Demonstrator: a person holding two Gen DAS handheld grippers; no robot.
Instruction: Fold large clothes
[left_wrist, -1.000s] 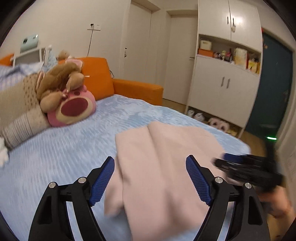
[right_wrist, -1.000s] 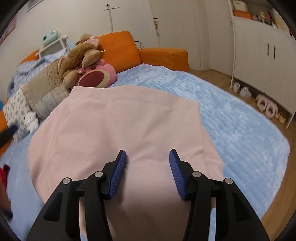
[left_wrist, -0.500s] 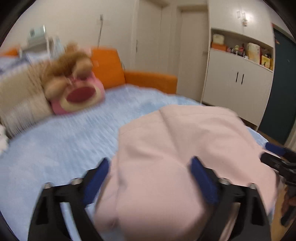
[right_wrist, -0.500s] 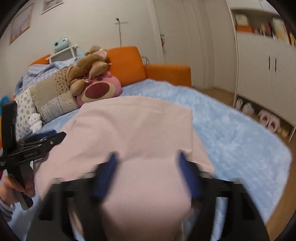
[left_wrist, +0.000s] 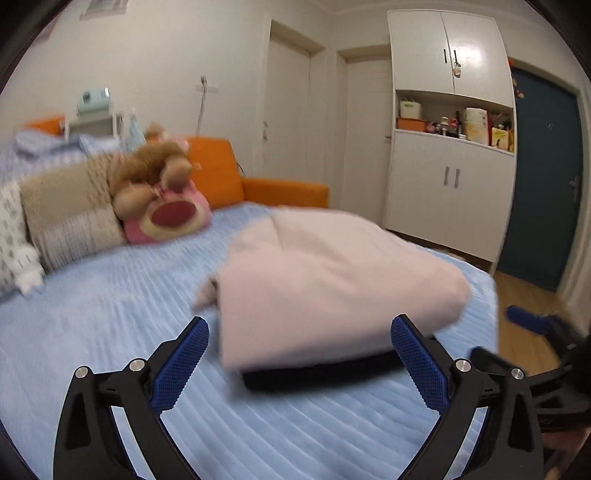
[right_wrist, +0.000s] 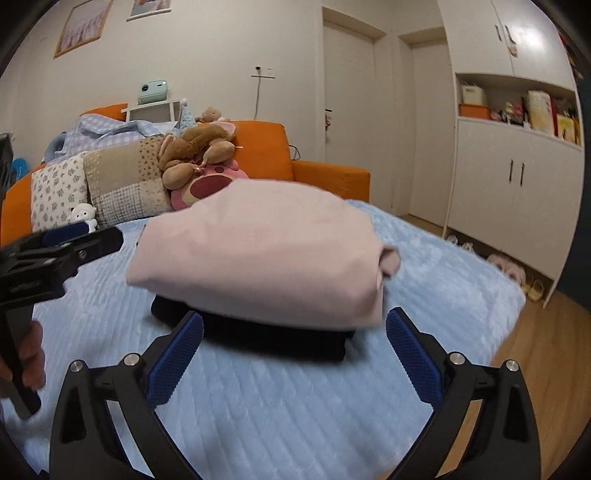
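Note:
A folded pale pink garment (left_wrist: 325, 284) lies on top of a folded black garment (left_wrist: 317, 373) on the light blue bed (left_wrist: 110, 332). The same stack shows in the right wrist view, pink (right_wrist: 266, 254) over black (right_wrist: 273, 338). My left gripper (left_wrist: 301, 363) is open and empty, just in front of the stack. My right gripper (right_wrist: 295, 358) is open and empty, just short of the stack's near edge. The left gripper also shows at the left of the right wrist view (right_wrist: 55, 243).
Patchwork pillows (right_wrist: 110, 184) and plush toys (right_wrist: 199, 162) lie against the orange headboard (right_wrist: 258, 147). White cabinets (left_wrist: 450, 177) stand at the right with slippers (right_wrist: 509, 273) below. Wooden floor (right_wrist: 546, 339) lies past the bed's right edge.
The pink garment was set down onto the black one. Both grippers let go of it, opened and pulled back from the stack.

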